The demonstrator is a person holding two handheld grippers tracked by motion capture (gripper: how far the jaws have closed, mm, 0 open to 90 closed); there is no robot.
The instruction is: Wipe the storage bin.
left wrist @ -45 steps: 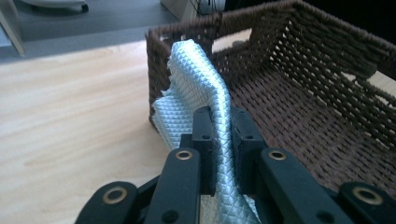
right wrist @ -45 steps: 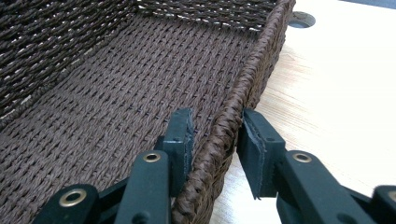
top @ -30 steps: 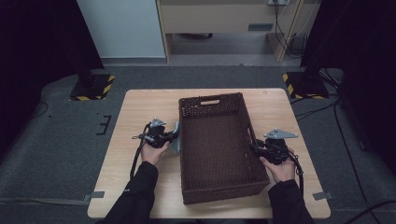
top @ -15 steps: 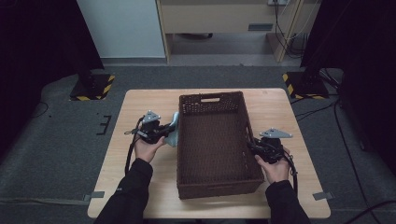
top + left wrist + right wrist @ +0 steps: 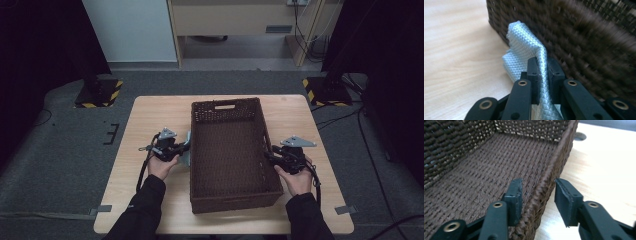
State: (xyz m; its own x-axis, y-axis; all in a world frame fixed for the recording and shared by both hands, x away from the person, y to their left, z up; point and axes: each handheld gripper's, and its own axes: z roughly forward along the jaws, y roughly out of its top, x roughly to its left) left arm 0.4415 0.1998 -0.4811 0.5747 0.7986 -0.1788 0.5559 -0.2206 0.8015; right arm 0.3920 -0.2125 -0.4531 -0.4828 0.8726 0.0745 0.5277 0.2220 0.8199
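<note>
basket rim sits between the just-opened right claw; left claw pinches cloth, seemingly touching its wall.

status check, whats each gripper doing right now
Left gripper shut on blue cloth, beside basket outer wall. Right gripper just opening, jaws straddling basket rim, pads clear. Nothing blocking.

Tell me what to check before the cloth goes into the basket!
1. Left gripper shut on the light blue cloth: ok.
2. Cloth over the wicker basket: not ok, it is outside the left wall.
3. Basket floor free for it: ok.
4. Right gripper off the basket: ok, its jaws have just been opening and straddle the right rim without pressing.
5. Basket flat on the table: ok.
</note>
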